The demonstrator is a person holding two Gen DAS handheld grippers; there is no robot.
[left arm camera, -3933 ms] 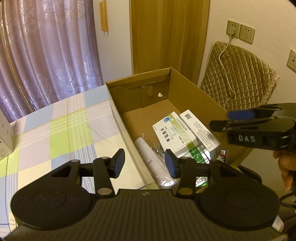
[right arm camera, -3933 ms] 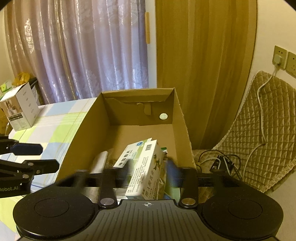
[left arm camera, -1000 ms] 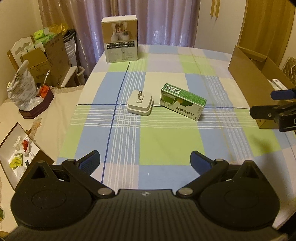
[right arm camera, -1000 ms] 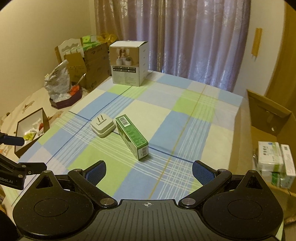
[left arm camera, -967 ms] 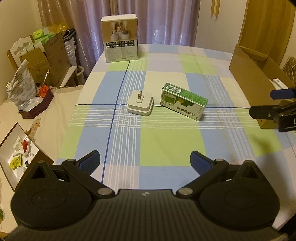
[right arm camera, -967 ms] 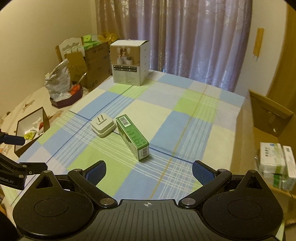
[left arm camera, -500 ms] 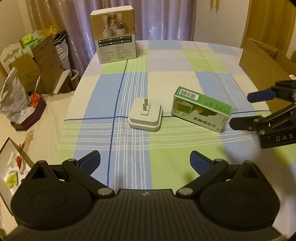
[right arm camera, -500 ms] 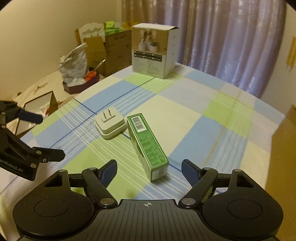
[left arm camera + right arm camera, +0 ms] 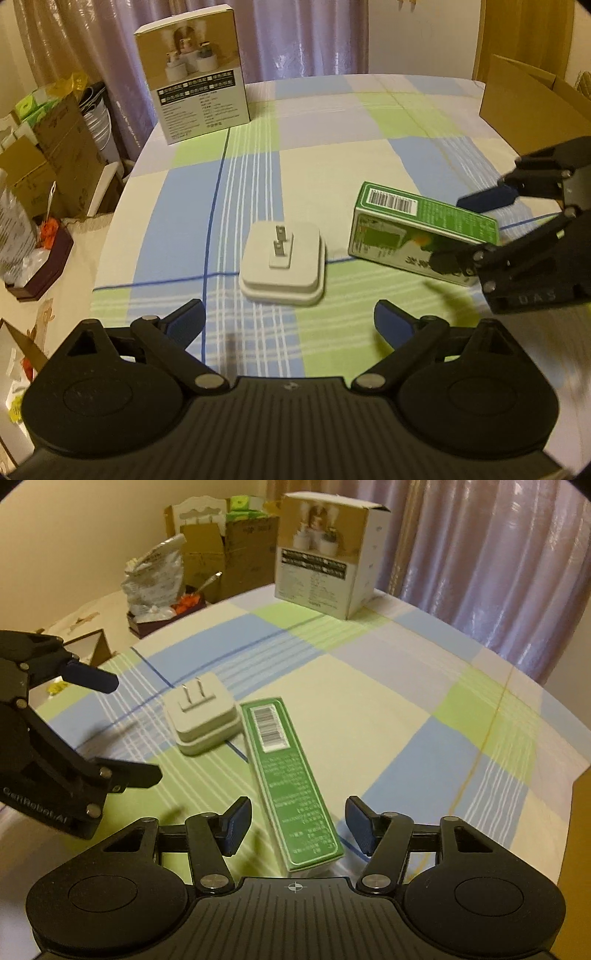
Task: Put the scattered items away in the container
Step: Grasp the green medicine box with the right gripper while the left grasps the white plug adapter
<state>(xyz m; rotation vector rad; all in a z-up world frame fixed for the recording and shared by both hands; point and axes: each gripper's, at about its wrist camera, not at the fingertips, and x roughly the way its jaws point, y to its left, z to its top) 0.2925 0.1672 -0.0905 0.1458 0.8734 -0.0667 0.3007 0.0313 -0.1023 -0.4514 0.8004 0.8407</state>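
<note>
— Where's my right hand-held gripper (image 9: 298,825)?

— I see its fingers spread on either side of the green box (image 9: 291,786), not touching it; the box lies flat on the checked surface (image 9: 424,709).

— And my left hand-held gripper (image 9: 288,322)?

— Wide apart, empty, just short of the white plug adapter (image 9: 283,262) beside the box. The cardboard container (image 9: 532,107) stands well off.
</note>
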